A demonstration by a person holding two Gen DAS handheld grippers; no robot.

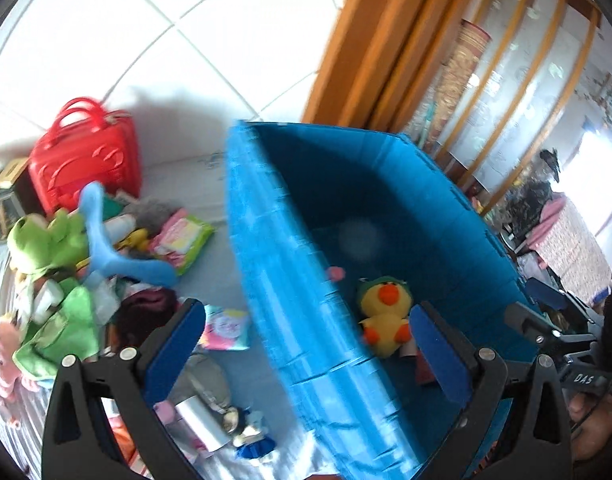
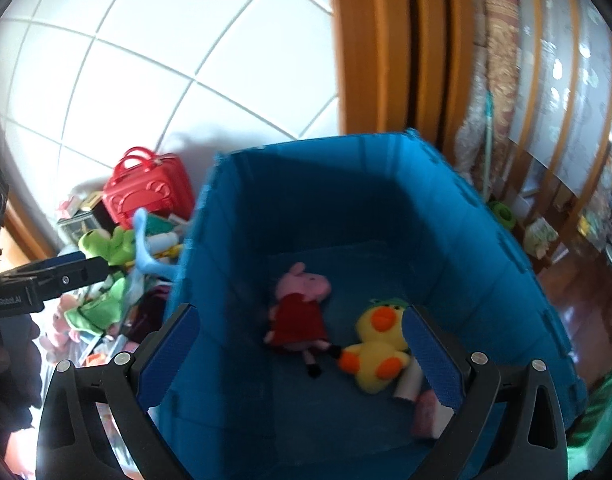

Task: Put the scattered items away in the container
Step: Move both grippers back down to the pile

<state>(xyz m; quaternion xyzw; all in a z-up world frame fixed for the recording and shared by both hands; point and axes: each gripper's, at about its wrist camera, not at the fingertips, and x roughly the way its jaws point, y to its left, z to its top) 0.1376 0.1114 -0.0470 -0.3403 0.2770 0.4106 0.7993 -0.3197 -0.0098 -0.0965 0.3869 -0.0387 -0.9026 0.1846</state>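
At far left, a heap of soft toys: a plush green frog (image 1: pixel 46 240), a smooth blue hanger (image 1: pixel 106 248), and behind them a moulded red plastic case (image 1: pixel 86 156). Left gripper (image 1: pixel 306 344) wide open, empty, straddling the near wall of the blue ribbed container (image 2: pixel 485 280). Inside lie a pig doll (image 2: pixel 302 308) and a yellow plush duck (image 2: pixel 377 348). Right gripper (image 2: pixel 302 352) wide open, empty, above them. "DAS" legible at right.

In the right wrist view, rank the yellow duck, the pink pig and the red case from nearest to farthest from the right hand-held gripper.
1. Yellow duck: in the blue bin, right beside the right hand-held gripper's right finger.
2. Pink pig: in the bin, just behind and left of the duck.
3. Red case: outside the bin, far left, by the wall.
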